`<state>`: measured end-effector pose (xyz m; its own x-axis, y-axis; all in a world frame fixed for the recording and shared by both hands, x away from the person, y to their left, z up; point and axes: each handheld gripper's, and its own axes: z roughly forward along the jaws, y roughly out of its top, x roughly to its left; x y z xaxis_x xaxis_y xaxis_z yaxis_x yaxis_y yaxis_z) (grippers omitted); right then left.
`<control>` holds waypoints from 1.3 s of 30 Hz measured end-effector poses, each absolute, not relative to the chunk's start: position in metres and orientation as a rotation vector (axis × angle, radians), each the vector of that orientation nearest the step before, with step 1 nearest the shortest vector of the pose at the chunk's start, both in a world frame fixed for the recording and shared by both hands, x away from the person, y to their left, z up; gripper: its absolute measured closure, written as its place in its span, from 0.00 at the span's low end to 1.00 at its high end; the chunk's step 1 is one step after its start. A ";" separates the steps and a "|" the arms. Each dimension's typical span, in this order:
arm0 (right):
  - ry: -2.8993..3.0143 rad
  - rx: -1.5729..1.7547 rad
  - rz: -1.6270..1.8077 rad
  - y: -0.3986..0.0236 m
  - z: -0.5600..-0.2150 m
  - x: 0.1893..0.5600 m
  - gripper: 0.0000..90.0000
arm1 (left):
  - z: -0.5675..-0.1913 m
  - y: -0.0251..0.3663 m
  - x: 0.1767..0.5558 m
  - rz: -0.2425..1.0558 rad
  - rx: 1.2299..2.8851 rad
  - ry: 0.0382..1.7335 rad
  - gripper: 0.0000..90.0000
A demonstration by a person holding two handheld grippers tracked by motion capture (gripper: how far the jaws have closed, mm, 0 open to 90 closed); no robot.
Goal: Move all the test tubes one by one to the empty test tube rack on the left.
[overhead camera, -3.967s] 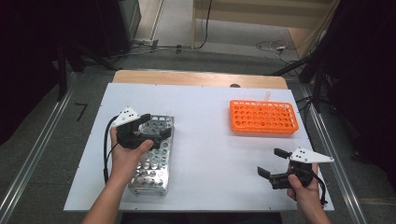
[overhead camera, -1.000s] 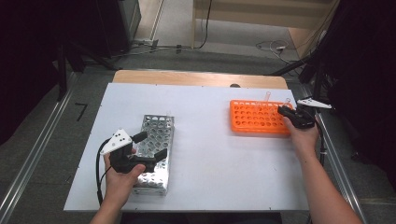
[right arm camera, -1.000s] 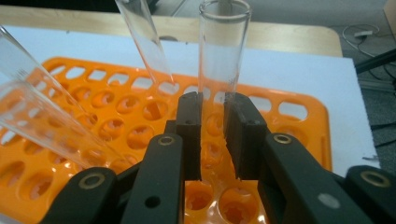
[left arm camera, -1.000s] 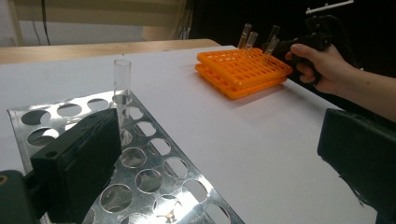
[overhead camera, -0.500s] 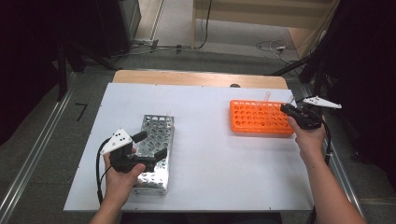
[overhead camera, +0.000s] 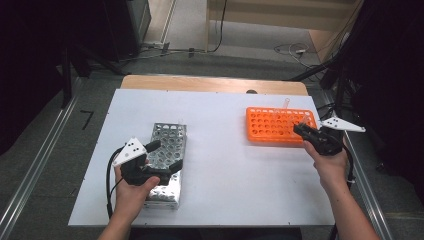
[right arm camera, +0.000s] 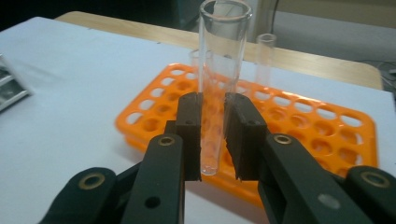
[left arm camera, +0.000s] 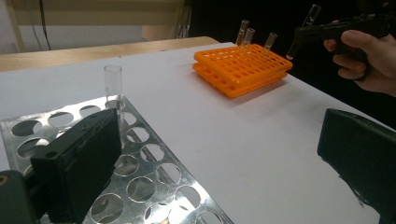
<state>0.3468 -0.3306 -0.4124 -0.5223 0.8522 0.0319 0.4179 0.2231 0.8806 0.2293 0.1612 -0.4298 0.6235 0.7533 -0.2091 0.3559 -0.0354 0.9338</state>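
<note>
With the right gripper (right arm camera: pixel 213 135) we hold a glass test tube (right arm camera: pixel 219 70) firmly between the jaws, just above the near edge of the orange rack (right arm camera: pixel 299 140). We should keep the tube upright and carry it slowly toward the metal rack (overhead camera: pixel 167 160). There the left gripper (overhead camera: pixel 162 157) rests with jaws wide open, holding nothing.

A clear glass tube (right arm camera: pixel 215 70), open end up and round bottom down, hangs nearly upright, clear above the near edge of the orange rack (right arm camera: pixel 299 135), which lies flat on the white tabletop (overhead camera: pixel 235 165) with more tubes standing in its far holes.
</note>
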 end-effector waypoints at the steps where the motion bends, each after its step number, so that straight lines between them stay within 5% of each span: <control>1: 2.047 1.154 1.251 -0.328 -0.412 0.343 0.82 | -0.429 0.160 0.229 0.411 1.641 0.924 0.01; 27: 2.309 0.841 1.324 -0.232 -0.425 0.268 0.82 | -0.416 0.113 0.223 0.354 1.711 0.811 0.05; 39: 2.408 0.717 1.302 -0.198 -0.433 0.252 0.82 | -0.415 0.087 0.222 0.325 1.745 0.805 0.23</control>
<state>0.2515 -0.1978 -0.4334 -0.8267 0.5617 -0.0337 0.2795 0.4618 0.8418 0.2219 0.0870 -0.4151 0.7284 0.6613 -0.1790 0.3509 -0.1358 0.9265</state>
